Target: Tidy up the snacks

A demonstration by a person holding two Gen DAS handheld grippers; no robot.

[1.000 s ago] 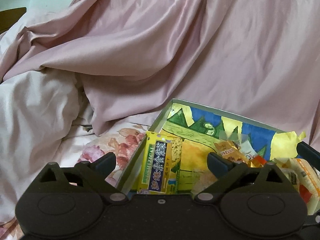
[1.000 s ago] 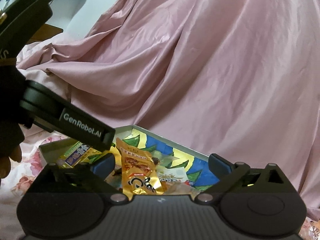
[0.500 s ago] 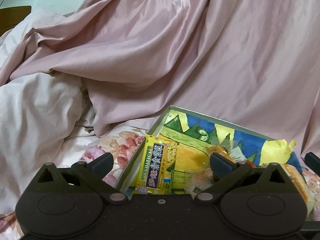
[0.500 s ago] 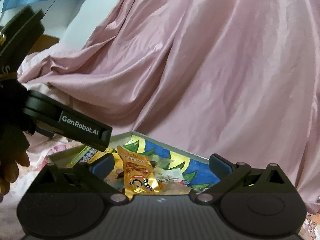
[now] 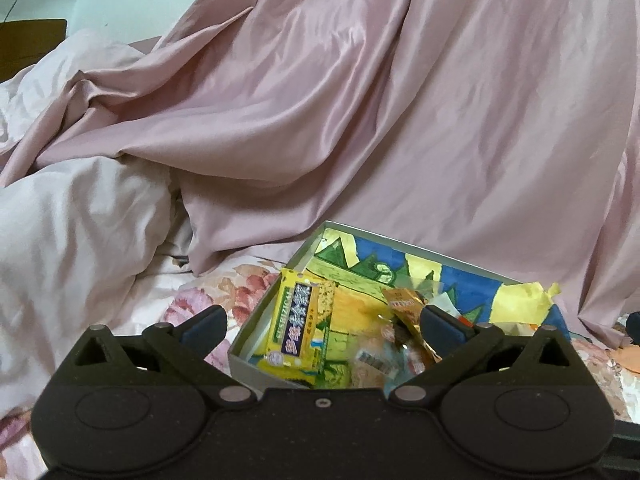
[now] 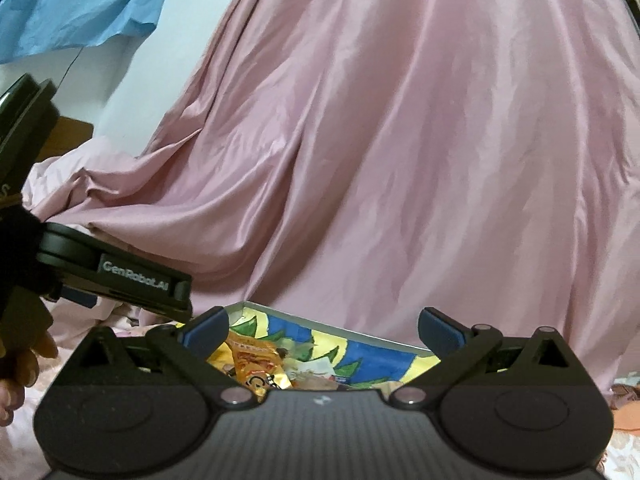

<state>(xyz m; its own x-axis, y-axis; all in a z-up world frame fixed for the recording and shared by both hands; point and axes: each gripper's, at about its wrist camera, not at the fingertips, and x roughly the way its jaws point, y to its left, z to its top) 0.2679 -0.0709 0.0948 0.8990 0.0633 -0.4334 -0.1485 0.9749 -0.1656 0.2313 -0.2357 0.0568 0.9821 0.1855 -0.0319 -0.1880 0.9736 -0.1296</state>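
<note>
A shallow grey box (image 5: 404,245) with a blue, green and yellow drawing inside lies on the bed. It holds a yellow-green snack packet (image 5: 298,330), an orange packet (image 5: 404,300) and several small wrappers. My left gripper (image 5: 324,326) is open and empty above the box's near left corner. In the right wrist view the box (image 6: 328,332) shows with a gold-orange snack bag (image 6: 256,360) inside. My right gripper (image 6: 324,330) is open and empty, held above the box. The left gripper's body (image 6: 120,276) shows at the left.
A pink satin quilt (image 5: 360,112) is heaped behind the box. A pale pillow (image 5: 68,232) lies at the left on a floral sheet (image 5: 240,292). A blue cloth (image 6: 76,4) hangs on the wall at upper left. An orange scrap (image 5: 624,356) lies right of the box.
Both grippers have lifted and drawn back from the box, so it sits lower and smaller in both views. Both stay open and empty.
</note>
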